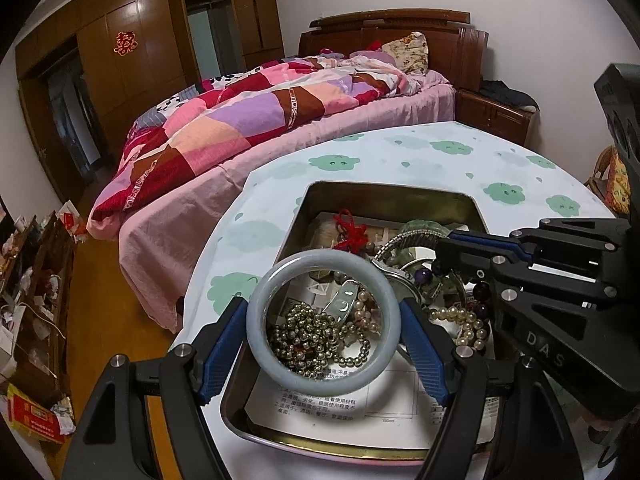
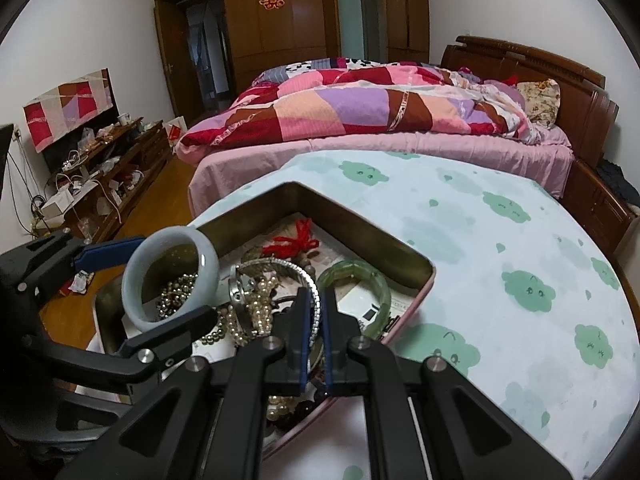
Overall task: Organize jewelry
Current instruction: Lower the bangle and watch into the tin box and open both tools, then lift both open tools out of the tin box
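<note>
Tin (image 1: 384, 196): metal, on cloud-print tablecloth (image 1: 440, 152); holds bead chains, pearls, green bangle (image 2: 360, 276), red knot, printed leaflet.
Left gripper (image 1: 324, 332): clamped on pale bangle (image 1: 264, 300), above tin's near left.
Right gripper (image 2: 316, 312): closed on silver bracelet (image 2: 308, 276).
Lettering: "DAS" on right gripper.

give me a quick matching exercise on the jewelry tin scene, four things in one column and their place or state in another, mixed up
Things:
1. pale grey bangle
2. green bangle
3. red knotted cord
4. right gripper

Places or states:
A. shut on a silver stretch band
B. lying in the tin, near its right wall
C. clamped between the left gripper's pads
D. lying near the tin's far corner

Pairs: 1-C, 2-B, 3-D, 4-A
</note>
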A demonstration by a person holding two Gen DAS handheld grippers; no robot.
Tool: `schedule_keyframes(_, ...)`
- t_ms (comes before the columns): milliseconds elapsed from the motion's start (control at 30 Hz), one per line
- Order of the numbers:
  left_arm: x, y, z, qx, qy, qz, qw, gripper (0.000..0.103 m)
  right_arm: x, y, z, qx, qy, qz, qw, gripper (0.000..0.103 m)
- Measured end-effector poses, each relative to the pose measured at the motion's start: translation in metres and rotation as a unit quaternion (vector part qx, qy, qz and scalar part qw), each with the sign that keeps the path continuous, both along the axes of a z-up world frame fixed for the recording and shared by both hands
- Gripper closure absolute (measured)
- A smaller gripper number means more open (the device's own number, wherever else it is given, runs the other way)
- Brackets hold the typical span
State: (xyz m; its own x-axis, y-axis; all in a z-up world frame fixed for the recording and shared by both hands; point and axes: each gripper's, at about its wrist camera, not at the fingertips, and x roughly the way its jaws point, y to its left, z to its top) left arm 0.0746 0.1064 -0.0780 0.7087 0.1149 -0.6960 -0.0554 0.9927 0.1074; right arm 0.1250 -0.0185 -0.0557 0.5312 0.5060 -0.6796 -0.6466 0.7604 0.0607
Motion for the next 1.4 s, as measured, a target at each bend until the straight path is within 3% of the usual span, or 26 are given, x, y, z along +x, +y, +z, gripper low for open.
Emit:
schedule_keyframes(800, -0.003, -0.002, 0.006, -0.003, -0.009, 0.006, 0.9999, 0.026, 0.0, 0.005, -0.001, -0.003, 0.008, 0.008, 1.0, 0.092)
schedule_keyframes(900, -0.006, 0.003, 0.011, 0.008, -0.012, 0.021, 0.9997, 0.026, -0.002, 0.002, 0.003, 0.007, 0.007, 0.008, 1.0, 0.076)
schedule_keyframes(967, -0.009, 0.007, 0.015, 0.007, -0.02, 0.028, 0.9994, 0.025, -0.003, -0.002, 0.007, 0.014, 0.004, 0.004, 1.0, 0.053)
schedule_keyframes(1000, -0.013, 0.01, 0.019, 0.004, -0.025, 0.031, 0.9992, 0.025, -0.004, -0.005, 0.008, 0.019, 0.002, 0.002, 1.0, 0.05)
schedule_keyframes(1400, -0.042, 0.018, 0.051, -0.004, -0.06, 0.045, 0.9972, 0.023, -0.026, -0.03, 0.031, 0.042, -0.014, -0.028, 0.999, 0.04)
